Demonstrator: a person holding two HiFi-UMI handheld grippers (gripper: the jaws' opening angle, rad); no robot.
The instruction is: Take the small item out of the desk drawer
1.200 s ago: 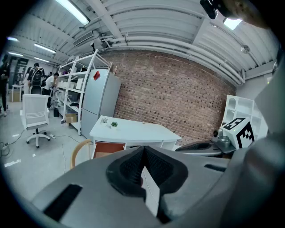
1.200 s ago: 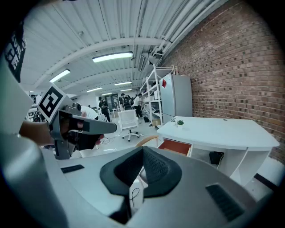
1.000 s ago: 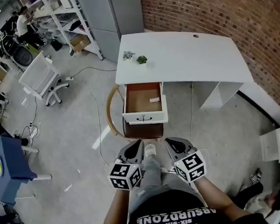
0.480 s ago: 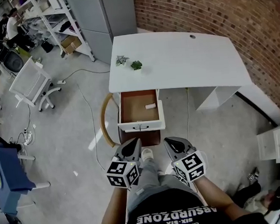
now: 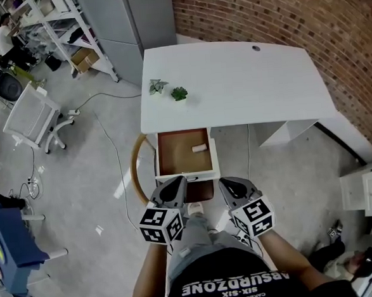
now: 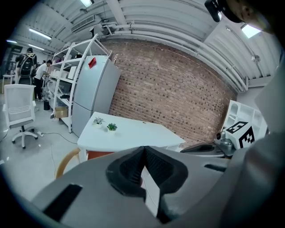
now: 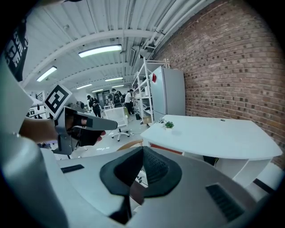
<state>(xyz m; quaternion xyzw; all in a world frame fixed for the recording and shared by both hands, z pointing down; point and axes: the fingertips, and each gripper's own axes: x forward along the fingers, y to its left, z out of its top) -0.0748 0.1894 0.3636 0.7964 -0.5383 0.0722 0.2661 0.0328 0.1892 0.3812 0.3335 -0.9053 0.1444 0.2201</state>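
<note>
A white desk stands against the brick wall, its left drawer pulled out. Inside the brown drawer lies a small pale item toward the right side. My left gripper hovers just in front of the drawer's white front, jaws shut and empty. My right gripper is level with it, a little to the right, jaws also shut on nothing. In the left gripper view the desk lies ahead beyond my closed left gripper. The right gripper view shows the desk past my shut right gripper.
Two small potted plants sit on the desk's left part. A wooden chair stands under the drawer. A white office chair, shelves and a grey cabinet are at the left. Cables trail on the floor.
The desk and drawer have come closer in the head view as the person stepped forward. Both grippers now reach the drawer's front edge, still shut.
</note>
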